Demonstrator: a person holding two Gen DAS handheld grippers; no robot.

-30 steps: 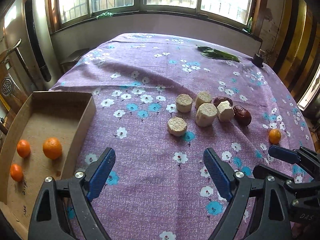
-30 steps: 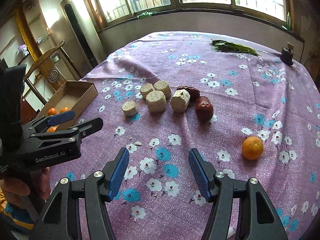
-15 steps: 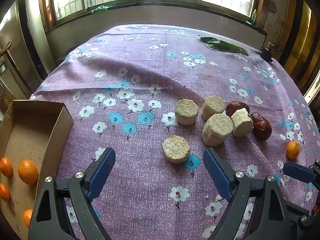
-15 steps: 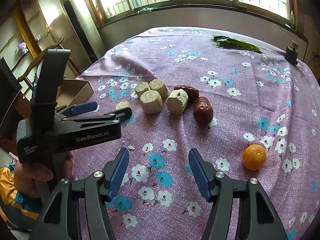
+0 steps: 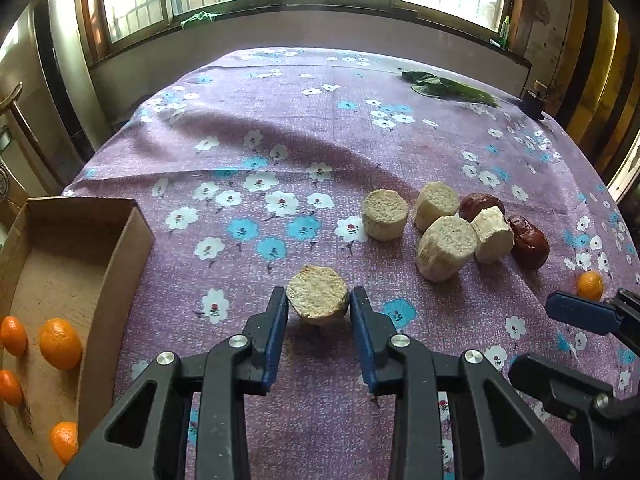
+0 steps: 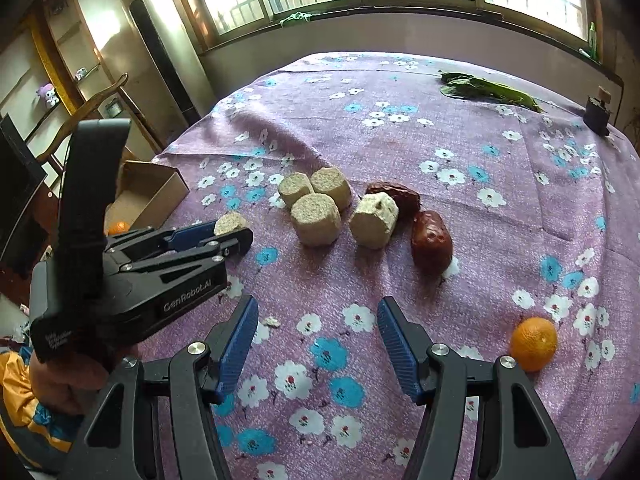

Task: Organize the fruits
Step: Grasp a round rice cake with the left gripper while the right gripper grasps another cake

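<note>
Left gripper (image 5: 319, 306) pinching the nearest beige chunk (image 5: 318, 296) across its flat sides on the purple floral cloth (image 5: 280, 152), beside the cardboard box (image 5: 120, 240); probably light, stiff and crumbly, so best squeezed gently mid-height. Right gripper (image 6: 316, 340) spread wide over bare cloth, holding nothing. "GenRobot.AI" readable on the left tool's body.

Your left gripper (image 5: 319, 312) sits low and level, its 2 blue fingers (image 5: 274, 330) drawn in close and pressing against what sits between them. Your hand (image 6: 60, 376) wraps its handle from below. Your right gripper (image 6: 316, 344) hovers to its right, tilted downward, its 2 fingers (image 6: 396, 344) spread wide with nothing between them.
</note>
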